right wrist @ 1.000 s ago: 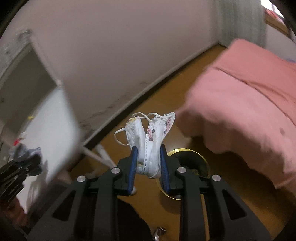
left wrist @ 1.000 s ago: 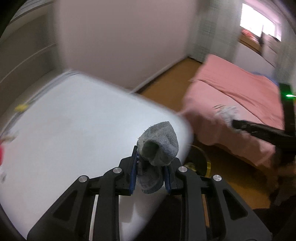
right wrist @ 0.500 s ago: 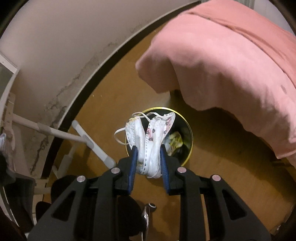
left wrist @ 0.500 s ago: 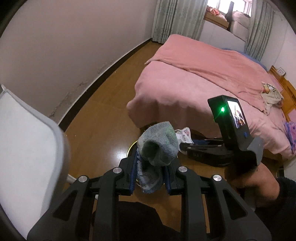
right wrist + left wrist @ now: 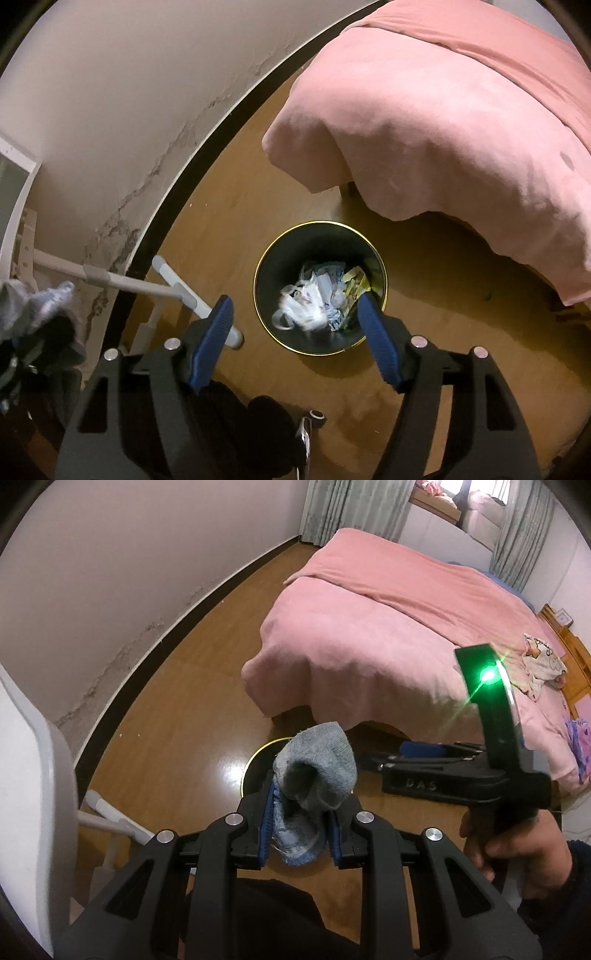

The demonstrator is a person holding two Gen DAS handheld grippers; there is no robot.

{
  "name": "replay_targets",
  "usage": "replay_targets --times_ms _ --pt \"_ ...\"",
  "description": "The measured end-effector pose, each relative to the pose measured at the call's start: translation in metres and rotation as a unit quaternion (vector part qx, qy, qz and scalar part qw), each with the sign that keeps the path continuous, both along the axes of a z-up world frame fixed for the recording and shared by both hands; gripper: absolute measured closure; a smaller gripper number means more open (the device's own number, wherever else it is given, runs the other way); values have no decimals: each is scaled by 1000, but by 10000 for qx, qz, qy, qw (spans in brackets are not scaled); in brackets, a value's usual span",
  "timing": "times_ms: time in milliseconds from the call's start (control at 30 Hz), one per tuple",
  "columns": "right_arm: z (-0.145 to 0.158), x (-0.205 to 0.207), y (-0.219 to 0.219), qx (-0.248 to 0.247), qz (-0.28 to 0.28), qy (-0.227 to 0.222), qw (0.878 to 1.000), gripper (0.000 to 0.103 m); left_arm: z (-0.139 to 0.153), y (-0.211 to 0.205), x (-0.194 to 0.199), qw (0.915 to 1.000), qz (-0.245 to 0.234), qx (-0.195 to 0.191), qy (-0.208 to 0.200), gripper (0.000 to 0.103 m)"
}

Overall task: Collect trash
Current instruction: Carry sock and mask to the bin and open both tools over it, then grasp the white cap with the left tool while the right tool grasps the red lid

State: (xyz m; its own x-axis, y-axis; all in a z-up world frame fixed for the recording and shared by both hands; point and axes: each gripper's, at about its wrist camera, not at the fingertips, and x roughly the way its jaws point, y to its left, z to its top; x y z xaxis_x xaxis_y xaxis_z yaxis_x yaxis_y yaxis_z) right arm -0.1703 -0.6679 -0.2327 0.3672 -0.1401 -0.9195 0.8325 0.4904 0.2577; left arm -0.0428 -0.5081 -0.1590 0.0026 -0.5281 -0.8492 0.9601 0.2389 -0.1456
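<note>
A round black bin with a gold rim (image 5: 320,223) stands on the wooden floor beside the bed. My right gripper (image 5: 295,312) hangs straight above it, its jaws opening with nothing between them. The white face mask (image 5: 304,302) lies blurred inside the bin among other trash. My left gripper (image 5: 298,825) is shut on a grey-blue sock (image 5: 314,775), held over the bin's rim (image 5: 258,753). In the left wrist view the right gripper (image 5: 369,762) reaches in from the right, a hand (image 5: 513,849) around its grip. The sock (image 5: 48,299) shows at the left edge of the right wrist view.
A bed under a pink cover (image 5: 388,627) (image 5: 443,110) overhangs the floor right of the bin. A white table edge (image 5: 33,794) and its white legs (image 5: 147,288) stand to the left, along a cracked wall with a dark skirting board (image 5: 177,221).
My right gripper dropped toward the bin and its jaws spread; the mask left them and fell into the bin. The left gripper swung from the white table toward the bin, still holding the sock.
</note>
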Motion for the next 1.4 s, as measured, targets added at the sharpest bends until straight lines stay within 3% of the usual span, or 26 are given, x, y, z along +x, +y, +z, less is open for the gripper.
replay_targets --times_ms 267,367,533,700,900,1033,1100,1233,1300,1400 --pt "15 -27 -16 -256 -774 -152 9966 33 -23 -24 -11 9997 -148 167 121 80" --pt "24 -42 -19 -567 -1187 -96 9913 31 -31 -40 -16 9993 -257 175 191 79" --pt "33 -61 -26 -759 -1569 -209 9845 30 -30 -56 -22 9993 -283 103 215 43" --pt "33 -63 -26 -795 -1557 -172 9844 30 -19 -59 -23 9994 -258 -13 223 40" --pt "34 -60 -21 -882 -1349 -97 9869 30 9 -31 -16 9996 28 -175 217 26" --pt "40 -54 -11 -1081 -1080 -7 9883 29 54 10 -7 9986 246 -459 104 14" --pt "43 -48 -5 -1167 -949 13 9886 27 79 39 3 9968 437 -646 -179 10" --pt "61 -31 15 -1449 -565 21 9878 26 121 125 54 9828 1332 -961 -850 7" --pt "74 -22 27 -1563 -393 -94 9869 26 131 175 90 9672 2048 -920 -1191 7" --pt "100 -3 51 -1827 -61 -306 9827 23 134 253 149 9336 3154 -697 -1551 7"
